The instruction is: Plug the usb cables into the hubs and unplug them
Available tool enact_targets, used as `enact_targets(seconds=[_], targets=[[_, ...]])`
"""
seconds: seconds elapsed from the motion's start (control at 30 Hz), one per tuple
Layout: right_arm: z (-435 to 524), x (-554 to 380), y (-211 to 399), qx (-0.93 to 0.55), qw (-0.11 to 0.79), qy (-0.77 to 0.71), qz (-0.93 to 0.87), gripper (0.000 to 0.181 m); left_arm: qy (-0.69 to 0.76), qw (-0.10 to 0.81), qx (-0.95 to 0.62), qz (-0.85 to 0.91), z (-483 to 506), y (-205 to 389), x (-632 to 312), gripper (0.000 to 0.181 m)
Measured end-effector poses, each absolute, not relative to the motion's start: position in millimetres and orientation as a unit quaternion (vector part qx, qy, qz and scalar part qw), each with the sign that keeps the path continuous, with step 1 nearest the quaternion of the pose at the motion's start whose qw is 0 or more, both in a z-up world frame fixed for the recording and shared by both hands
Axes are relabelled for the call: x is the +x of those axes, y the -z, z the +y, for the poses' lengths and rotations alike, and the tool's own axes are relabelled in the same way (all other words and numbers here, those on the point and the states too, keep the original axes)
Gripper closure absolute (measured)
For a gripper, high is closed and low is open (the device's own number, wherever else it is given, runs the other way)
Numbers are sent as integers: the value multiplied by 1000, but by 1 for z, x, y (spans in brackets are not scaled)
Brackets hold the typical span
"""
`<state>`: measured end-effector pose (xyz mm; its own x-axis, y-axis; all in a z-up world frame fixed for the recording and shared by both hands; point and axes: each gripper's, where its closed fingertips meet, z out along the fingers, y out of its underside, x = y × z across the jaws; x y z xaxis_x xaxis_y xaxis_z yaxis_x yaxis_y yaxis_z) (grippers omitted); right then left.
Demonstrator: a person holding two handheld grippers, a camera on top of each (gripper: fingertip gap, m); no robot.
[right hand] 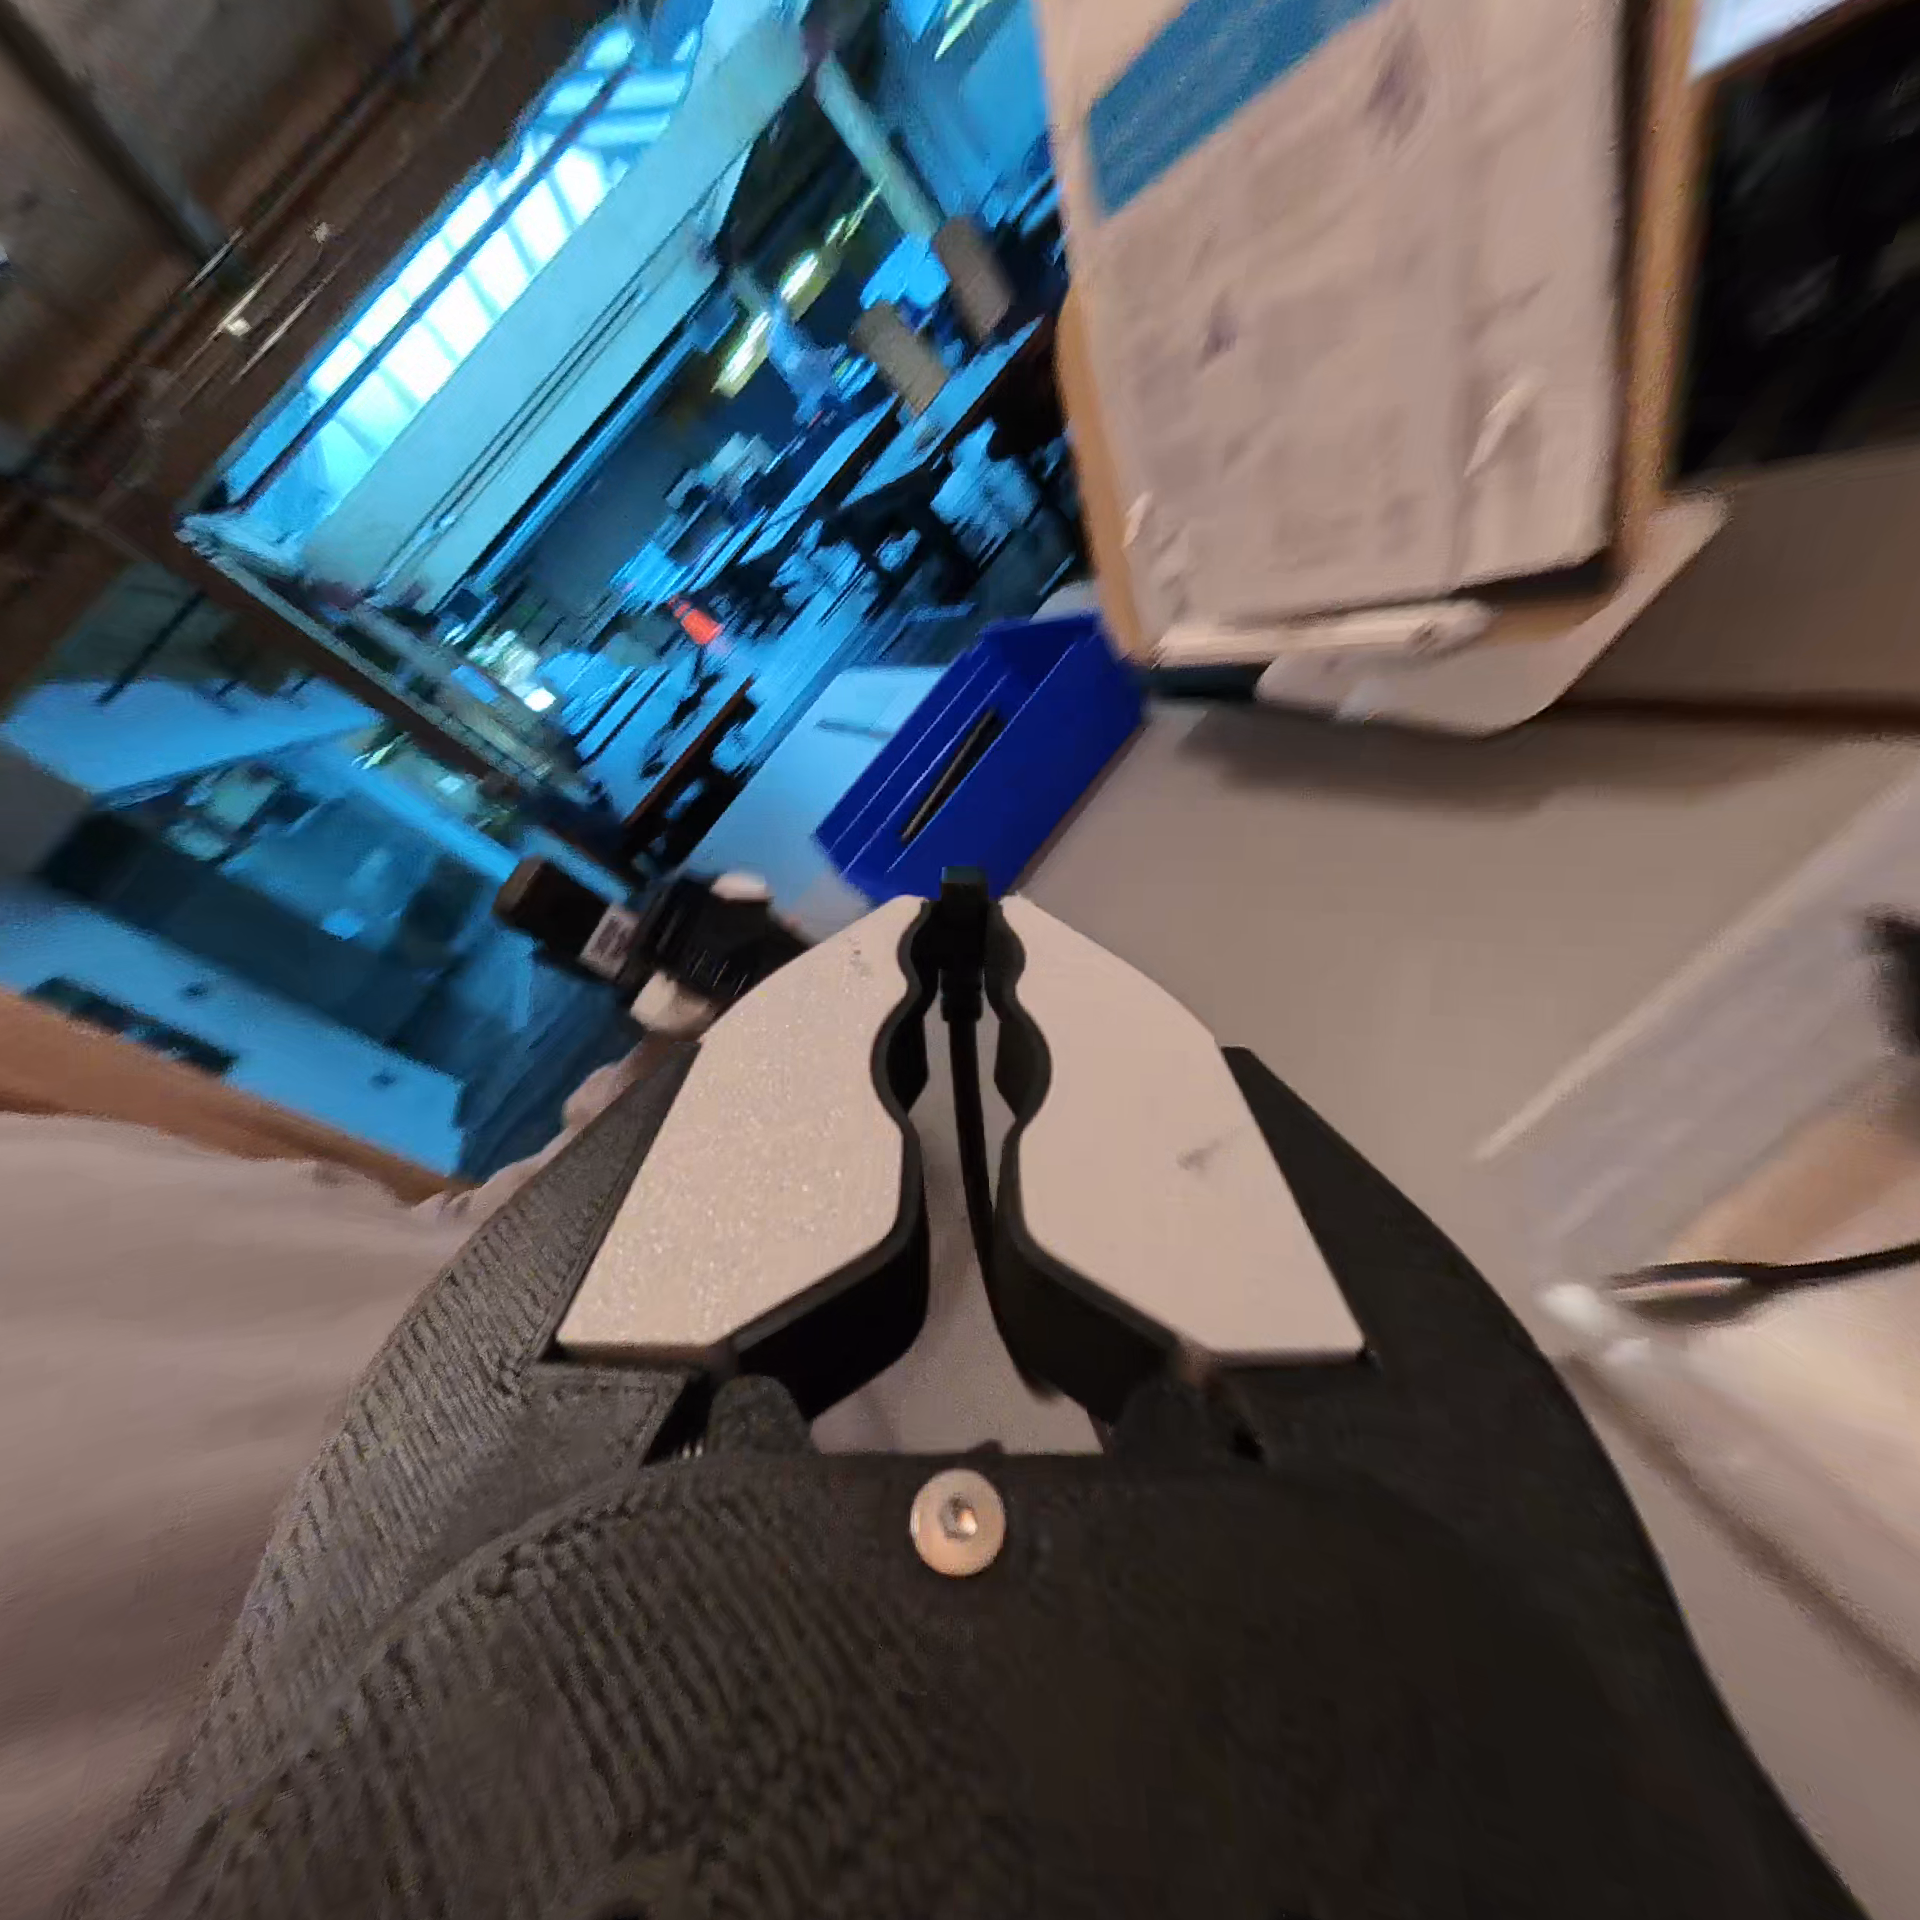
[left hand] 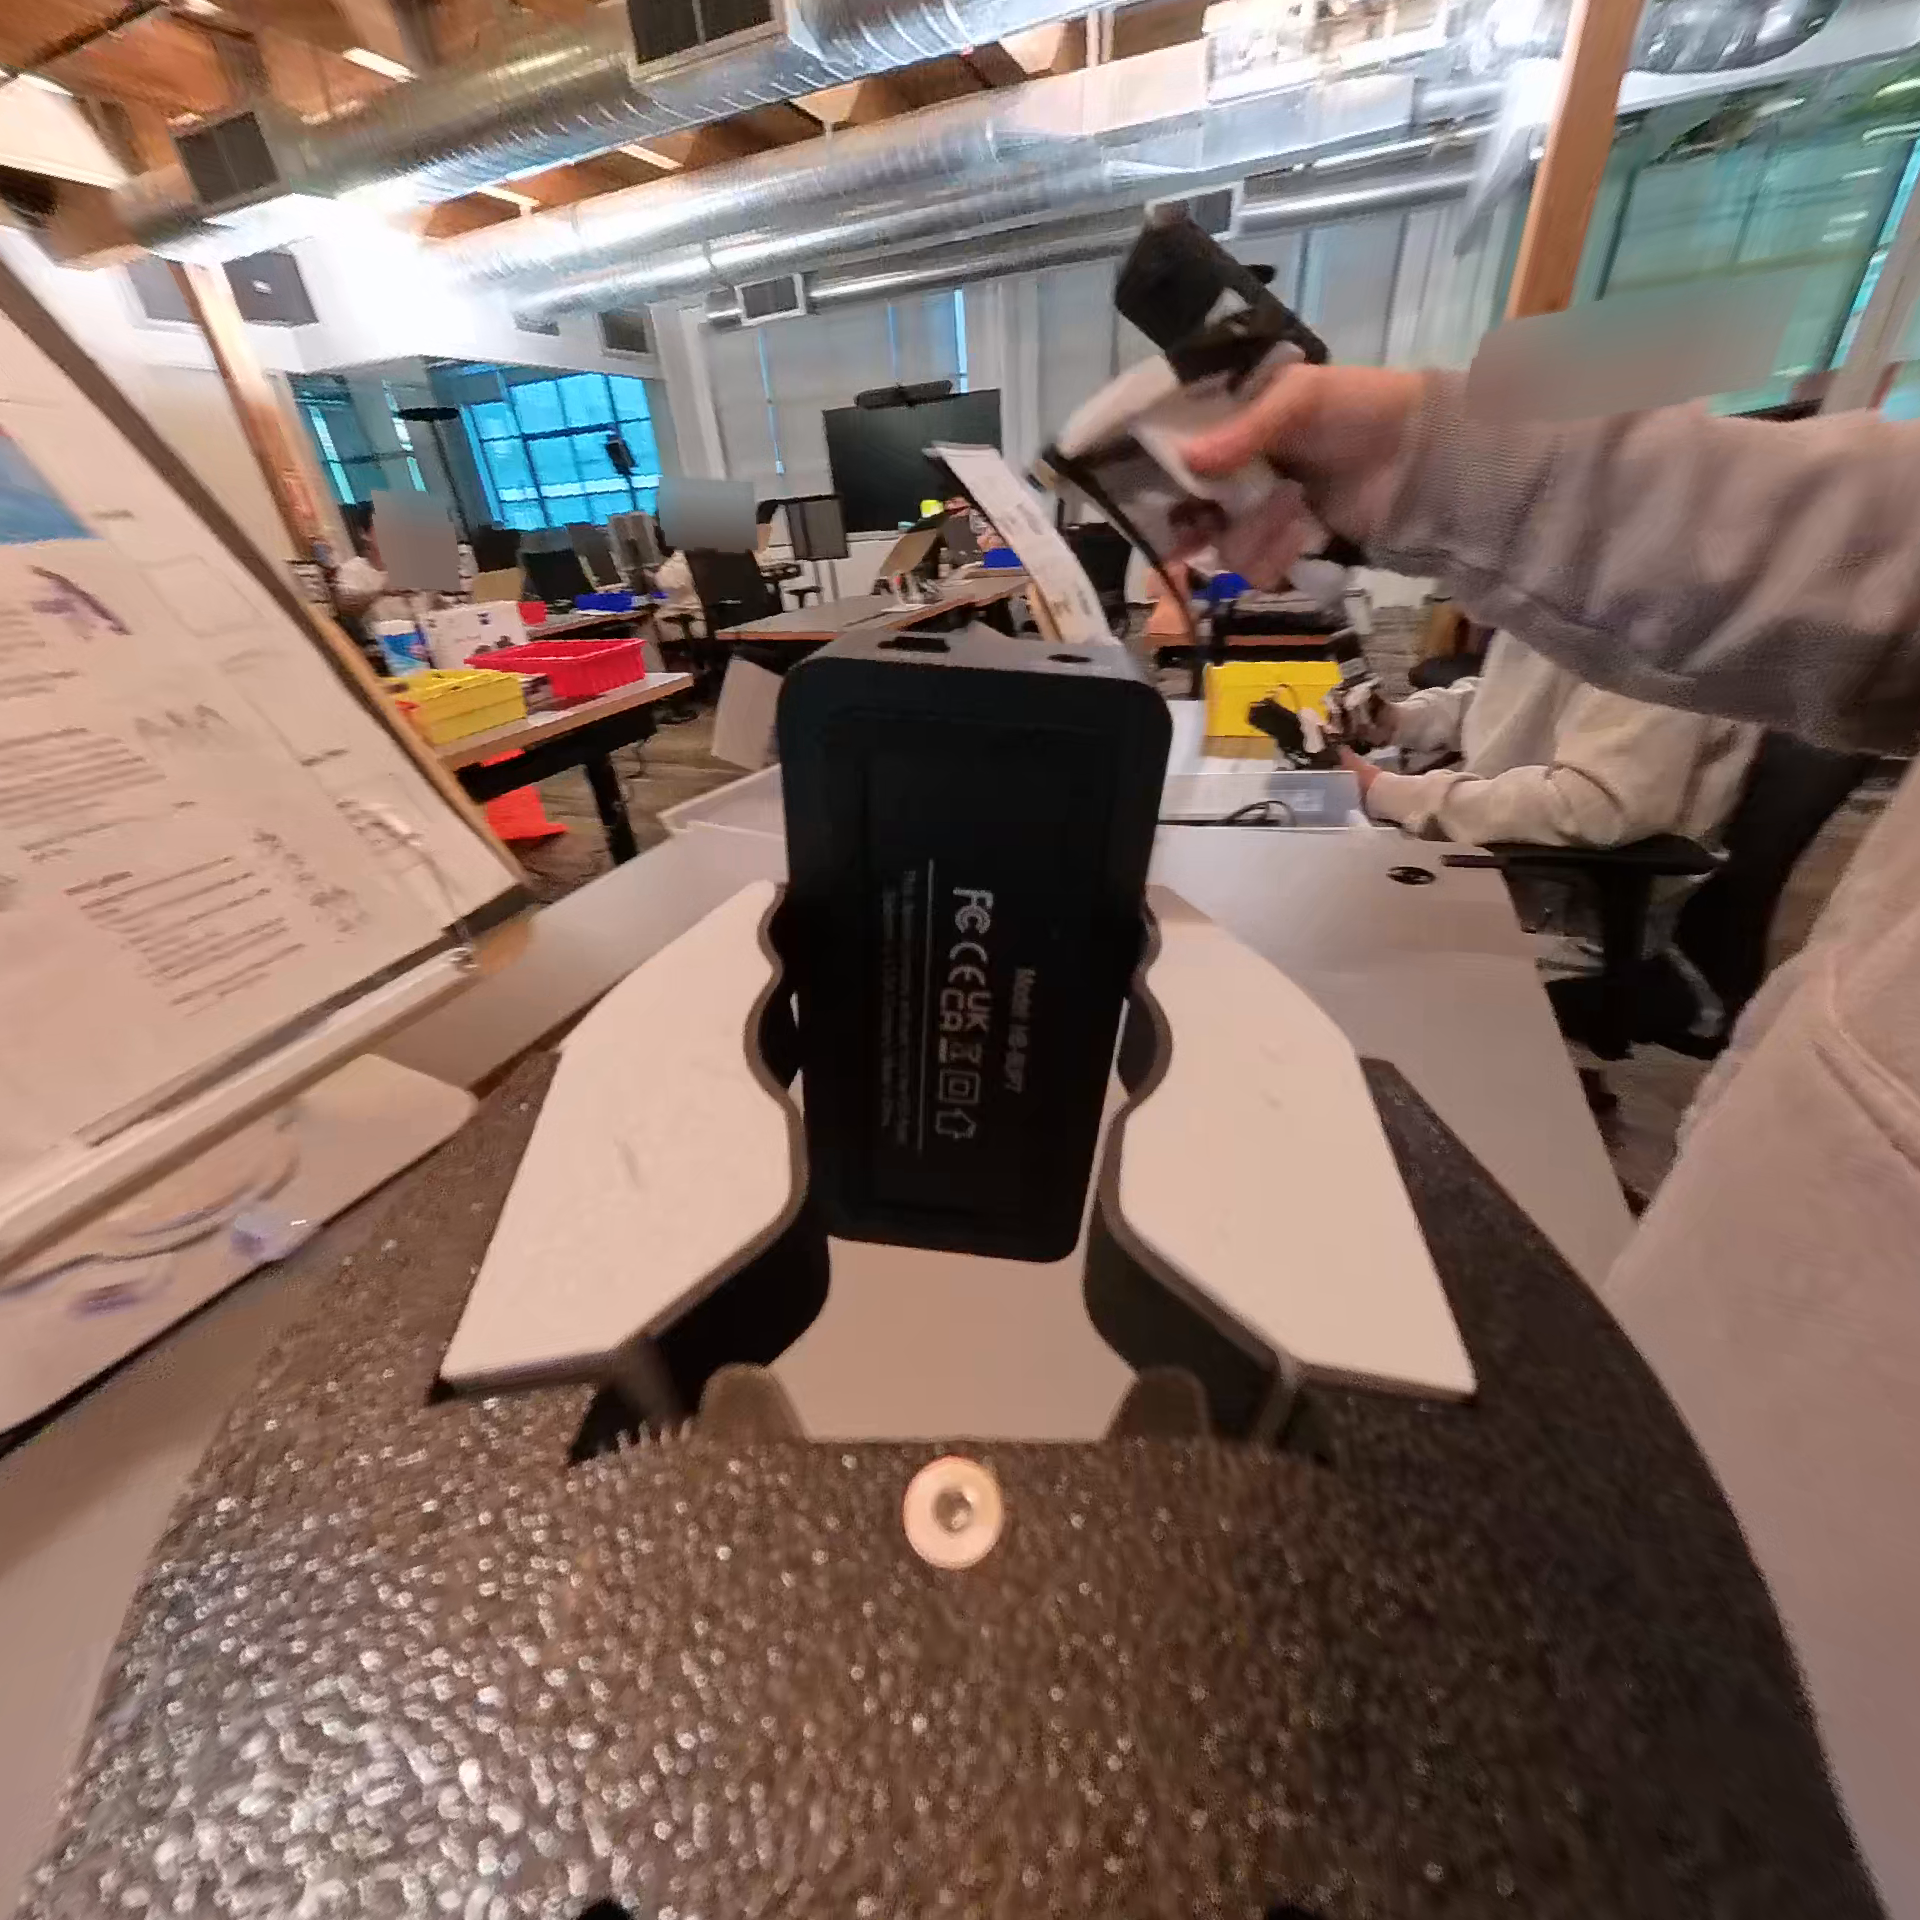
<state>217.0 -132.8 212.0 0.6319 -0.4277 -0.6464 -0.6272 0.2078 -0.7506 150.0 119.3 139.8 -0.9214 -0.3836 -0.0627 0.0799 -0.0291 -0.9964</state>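
My left gripper (left hand: 962,902) is shut on a black USB hub (left hand: 971,966) and holds it upright above the grey table (left hand: 1340,935), label side facing the camera. The hub's top end (left hand: 966,655) shows ports. My right gripper (right hand: 964,914) is shut on the black plug of a USB cable (right hand: 968,1122), with the plug tip sticking out past the fingertips. In the left wrist view the right gripper (left hand: 1174,457) is held in a hand up and to the right of the hub, apart from it, with a white tag (left hand: 1029,551) hanging from the cable.
A whiteboard on a stand (left hand: 208,779) is close on the left and also shows in the right wrist view (right hand: 1340,312). A blue bin (right hand: 987,748) sits on the table. A person (left hand: 1538,769) sits at the far right. Red (left hand: 566,665) and yellow (left hand: 468,701) bins stand behind.
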Motion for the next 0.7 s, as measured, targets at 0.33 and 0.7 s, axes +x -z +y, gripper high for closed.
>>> enact_targets(seconds=[0.33, 0.7], targets=[[-223, 291, -125, -583, 624, -62, 517, 173, 713, 113, -113, 682, 94, -120, 140, 122], [-276, 319, -37, -635, 474, 48, 608, 169, 704, 99, -114, 694, 87, -115, 139, 122]])
